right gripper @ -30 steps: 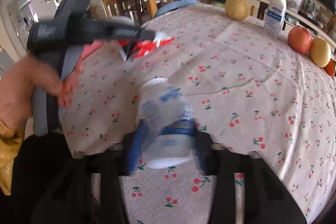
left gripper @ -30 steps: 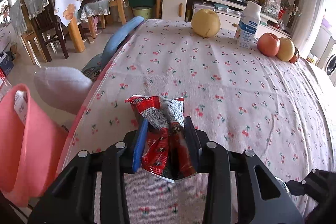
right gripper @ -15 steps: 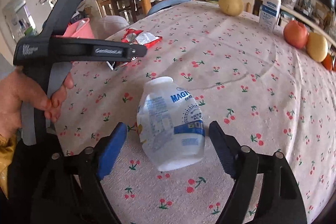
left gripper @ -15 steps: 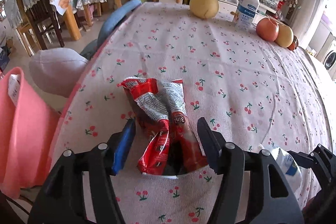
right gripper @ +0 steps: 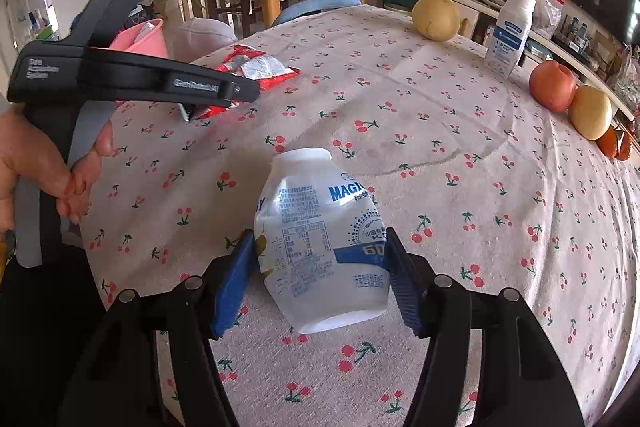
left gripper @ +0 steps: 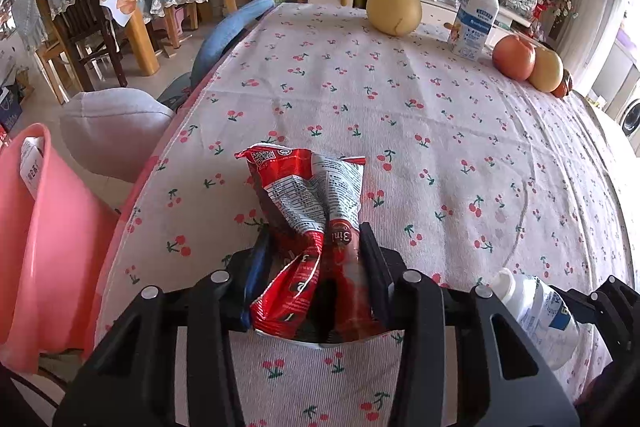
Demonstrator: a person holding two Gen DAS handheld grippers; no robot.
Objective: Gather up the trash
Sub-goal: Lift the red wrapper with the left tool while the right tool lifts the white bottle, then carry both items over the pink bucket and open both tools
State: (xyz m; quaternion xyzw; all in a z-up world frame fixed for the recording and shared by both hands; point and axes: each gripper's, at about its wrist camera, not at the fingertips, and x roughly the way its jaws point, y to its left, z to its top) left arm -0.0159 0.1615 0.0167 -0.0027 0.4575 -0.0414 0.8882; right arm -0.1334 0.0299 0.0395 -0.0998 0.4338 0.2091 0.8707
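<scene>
Pink bin (left gripper: 36, 247) stands off the table's left edge, beside the cloth (left gripper: 440, 131).

Left gripper (left gripper: 312, 259): jaws have just been closing and now pinch the wrapper (left gripper: 308, 199) at its crumpled lower half. The wrapper lies on the cloth near the left edge, upper half fanning free ahead of the jaws. Judged light, thin, limp and slick foil; it will fold and may slide out, so a hold on the bunched waist, as taken, looks sound.

Right gripper (right gripper: 320, 267): jaws have just been closing and press both sides of the bottle (right gripper: 320, 235), which lies tipped on the cloth, neck pointing away. Judged empty, light, thin-walled; already dented, it will buckle under force. Hold at the broad belly, gently.
</scene>
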